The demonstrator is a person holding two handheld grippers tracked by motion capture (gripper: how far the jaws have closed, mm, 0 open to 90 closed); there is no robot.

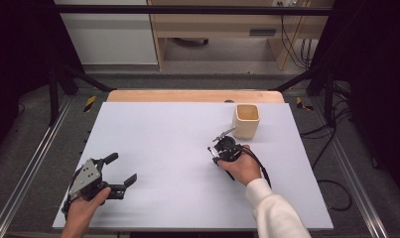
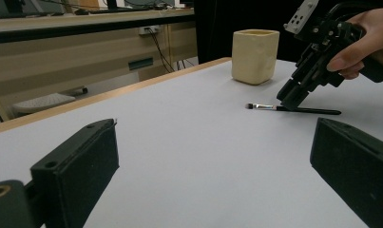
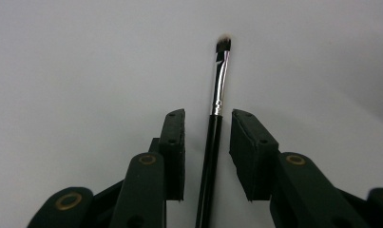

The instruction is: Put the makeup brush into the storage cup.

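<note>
While brush [image 3: 216,90] lies flat on bench [image 1: 167,148], right hand-held gripper [image 3: 207,142] straddles handle, jaws narrowed, gaps both sides; cup [image 1: 246,120] upper right awaits; left hand-held gripper [image 1: 119,171] idles wide, lower left.

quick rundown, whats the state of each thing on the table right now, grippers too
brush: lying flat on the table, handle between the right gripper's jaws, gaps on both sides, not yet pinched
cup: upright, open top, far right of the table, apart from the brush
right gripper: lowered over the brush handle, jaws narrowly open
left gripper: resting at the near left, jaws wide open, nothing between them
</note>
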